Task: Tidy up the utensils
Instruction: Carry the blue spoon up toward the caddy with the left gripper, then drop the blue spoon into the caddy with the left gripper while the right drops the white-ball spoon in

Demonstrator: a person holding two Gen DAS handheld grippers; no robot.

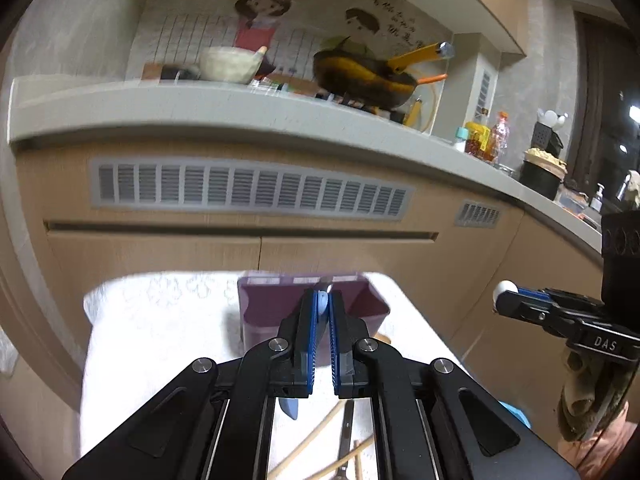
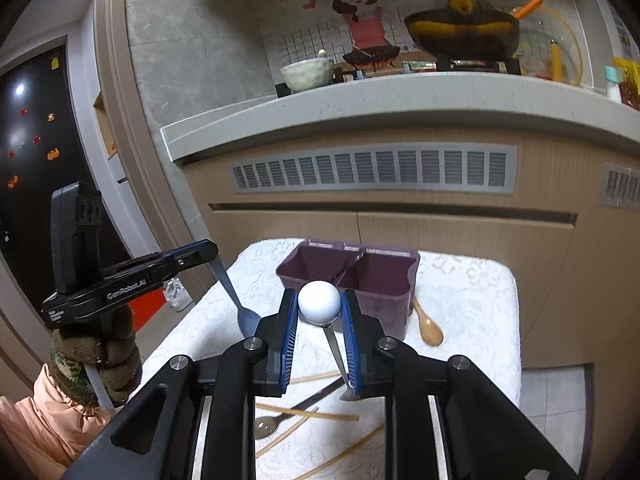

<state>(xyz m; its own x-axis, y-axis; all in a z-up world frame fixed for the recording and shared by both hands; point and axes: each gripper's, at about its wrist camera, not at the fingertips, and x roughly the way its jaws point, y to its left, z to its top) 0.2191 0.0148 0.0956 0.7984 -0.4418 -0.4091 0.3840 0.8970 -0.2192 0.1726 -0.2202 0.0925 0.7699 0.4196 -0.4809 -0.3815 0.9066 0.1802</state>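
**Ana:** Well, how far along does the sorting look?

**Ben:** Early, by my reckoning. The purple holder (image 2: 352, 276) stands at the far end of the white cloth (image 2: 472, 300), and both of its compartments look bare from the right wrist view, though their bottoms are hidden.

**Ana:** And the tongs?

**Ben:** Each one is carrying something. The left gripper (image 1: 323, 308) is pinched narrow on a pale blue spoon (image 1: 289, 408); in the right wrist view its bowl hangs down over the cloth, left of the holder. The right gripper (image 2: 320, 312) is closed on a utensil with a white ball end (image 2: 319, 302), its thin metal stem running down between the pads.

**Ana:** Where do they sit relative to the holder?

**Ben:** Both are near it but short of it, raised above the cloth. Neither item has gone in yet.

**Ana:** What is left on the cloth?

**Ben:** Plenty. A wooden spoon (image 2: 428, 326) lies just beside the holder's right side. Closer to the cameras, several chopsticks (image 2: 308, 414) lie crossed with a slotted metal spoon (image 2: 267, 426) and a dark-handled piece that is too hidden to identify.

**Ana:** So most remains?

**Ben:** That would be the judgement: two in hand, none stowed.
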